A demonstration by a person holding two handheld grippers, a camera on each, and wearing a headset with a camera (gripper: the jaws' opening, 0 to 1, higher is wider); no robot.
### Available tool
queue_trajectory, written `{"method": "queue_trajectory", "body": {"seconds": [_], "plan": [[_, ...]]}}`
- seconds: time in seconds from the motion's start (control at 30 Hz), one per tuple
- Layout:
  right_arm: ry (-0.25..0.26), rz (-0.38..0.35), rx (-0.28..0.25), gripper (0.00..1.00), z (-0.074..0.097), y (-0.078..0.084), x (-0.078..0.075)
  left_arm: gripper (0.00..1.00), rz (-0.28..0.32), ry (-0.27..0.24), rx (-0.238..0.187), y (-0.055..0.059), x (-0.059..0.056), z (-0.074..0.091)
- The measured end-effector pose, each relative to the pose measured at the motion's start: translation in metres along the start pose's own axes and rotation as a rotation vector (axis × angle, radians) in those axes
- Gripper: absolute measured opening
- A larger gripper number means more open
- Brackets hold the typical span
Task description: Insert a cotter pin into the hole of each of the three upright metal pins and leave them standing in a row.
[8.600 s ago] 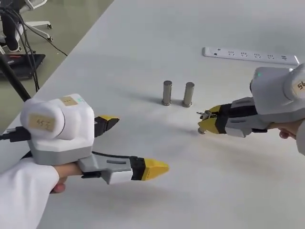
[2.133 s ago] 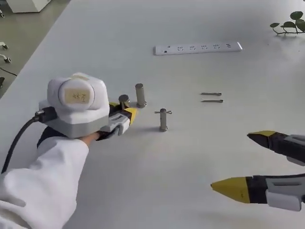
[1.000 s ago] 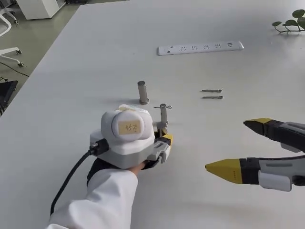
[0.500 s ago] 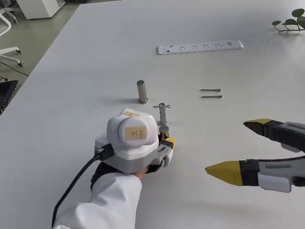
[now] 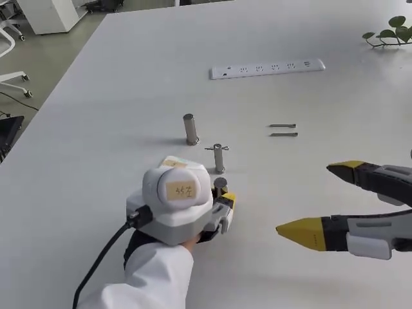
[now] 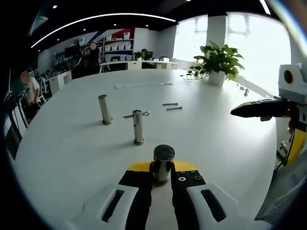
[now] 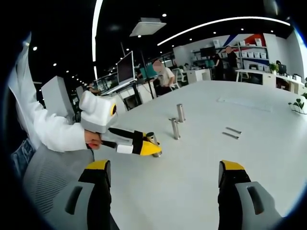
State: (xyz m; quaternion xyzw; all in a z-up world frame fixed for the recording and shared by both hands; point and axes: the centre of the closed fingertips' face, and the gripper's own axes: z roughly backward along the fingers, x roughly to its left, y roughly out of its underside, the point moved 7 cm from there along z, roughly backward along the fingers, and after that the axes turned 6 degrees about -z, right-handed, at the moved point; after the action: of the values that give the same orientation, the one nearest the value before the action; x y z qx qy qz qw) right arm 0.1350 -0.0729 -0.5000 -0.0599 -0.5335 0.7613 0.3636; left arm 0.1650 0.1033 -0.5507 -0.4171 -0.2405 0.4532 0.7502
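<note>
My left gripper (image 5: 223,197) (image 6: 162,175) is shut on a plain metal pin (image 5: 220,186) (image 6: 163,162), held upright on the white table (image 5: 129,96). Just beyond it stands a second pin with a cotter pin through its hole (image 5: 219,158) (image 6: 138,127). A third, plain pin (image 5: 190,129) (image 6: 104,109) stands farther back left. Two loose cotter pins (image 5: 282,130) (image 6: 171,106) lie side by side to the right. My right gripper (image 5: 315,199) (image 7: 164,175) hovers open and empty at the near right; from it I see the left gripper (image 7: 144,146) and its pin (image 7: 152,139).
A white power strip (image 5: 267,68) lies across the far side of the table. A potted plant (image 6: 218,62) stands at the far right edge, its leaves (image 5: 389,32) at the corner. The left gripper's black cable (image 5: 106,257) trails toward me along my sleeve.
The left gripper has carried its pin from beside the back pin to the near side of the pin with the cotter. The right gripper stays open in place.
</note>
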Motion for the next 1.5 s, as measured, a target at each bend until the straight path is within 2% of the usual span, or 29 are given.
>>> {"method": "queue_trajectory", "body": {"seconds": [0.1,0.13,0.17,0.2,0.3,0.43,0.47,0.5,0.53,0.57,0.63,0.67,0.7,0.77,0.83,0.97,1.13,1.17,1.23,1.33,1.4,1.5], "plan": [[0.003,-0.003,-0.007,0.92,0.001,0.0,0.0,0.13,-0.017,0.012,-0.007,-0.002,0.001,0.002],[0.004,-0.003,-0.008,0.92,0.001,-0.001,0.0,0.14,-0.089,0.045,0.011,-0.003,0.001,0.003],[0.006,-0.004,-0.009,0.92,0.002,-0.001,0.0,0.15,-0.122,0.05,0.024,-0.004,0.001,0.006],[0.007,-0.005,-0.01,0.92,0.002,-0.001,0.0,0.18,-0.135,0.066,0.003,-0.008,-0.001,0.008],[0.009,-0.008,-0.012,0.92,0.002,-0.002,0.0,0.32,-0.114,0.113,0.013,-0.012,-0.001,0.013],[0.007,0.001,-0.007,0.92,0.002,-0.003,0.0,0.49,-0.15,0.173,0.036,-0.013,0.003,0.023],[0.008,0.003,-0.006,0.92,0.003,-0.004,0.0,0.54,-0.19,0.19,0.046,-0.013,0.004,0.025],[0.01,0.007,-0.005,0.91,0.004,-0.006,0.0,0.56,-0.295,0.188,0.063,-0.012,0.006,0.029],[0.011,0.01,-0.004,0.91,0.005,-0.007,-0.001,0.57,-0.344,0.189,0.069,-0.011,0.007,0.032],[0.011,0.015,-0.001,0.91,0.006,-0.009,-0.002,0.58,-0.364,0.211,0.088,-0.008,0.006,0.036],[0.012,0.021,0.003,0.91,0.008,-0.011,-0.004,0.64,-0.322,0.244,0.094,-0.005,0.004,0.04],[0.014,0.032,0.017,0.91,0.009,-0.012,-0.007,0.67,-0.27,0.321,0.067,-0.004,-0.002,0.046],[0.018,0.041,0.027,0.91,0.01,-0.013,-0.009,0.68,-0.209,0.368,0.036,-0.004,-0.005,0.05],[0.02,0.054,0.048,0.91,0.011,-0.014,-0.012,0.71,-0.191,0.399,0.026,-0.002,-0.005,0.057],[0.023,0.071,0.066,0.91,0.013,-0.016,-0.015,0.75,-0.202,0.413,0.024,-0.001,-0.003,0.064],[0.035,0.079,0.082,0.9,0.014,-0.023,-0.021,0.83,-0.175,0.414,-0.007,0.001,0.003,0.074],[0.024,0.12,0.118,0.89,0.016,-0.032,-0.023,0.97,-0.146,0.427,-0.007,0.005,0.008,0.08],[0.024,0.149,0.146,0.89,0.016,-0.034,-0.026,0.99,-0.13,0.433,-0.009,0.005,0.009,0.081],[0.06,0.209,0.185,0.9,0.017,-0.04,-0.035,0.99,-0.123,0.435,-0.014,0.004,0.011,0.084],[0.037,0.286,0.254,0.9,0.017,-0.049,-0.044,0.99,-0.1,0.427,-0.021,0.004,0.014,0.086],[0.031,0.369,0.31,0.88,0.016,-0.057,-0.055,0.99,-0.095,0.419,-0.02,0.005,0.016,0.087],[0.004,0.463,0.383,0.82,0.009,-0.068,-0.071,0.99,-0.097,0.405,-0.016,0.006,0.019,0.088]]}}
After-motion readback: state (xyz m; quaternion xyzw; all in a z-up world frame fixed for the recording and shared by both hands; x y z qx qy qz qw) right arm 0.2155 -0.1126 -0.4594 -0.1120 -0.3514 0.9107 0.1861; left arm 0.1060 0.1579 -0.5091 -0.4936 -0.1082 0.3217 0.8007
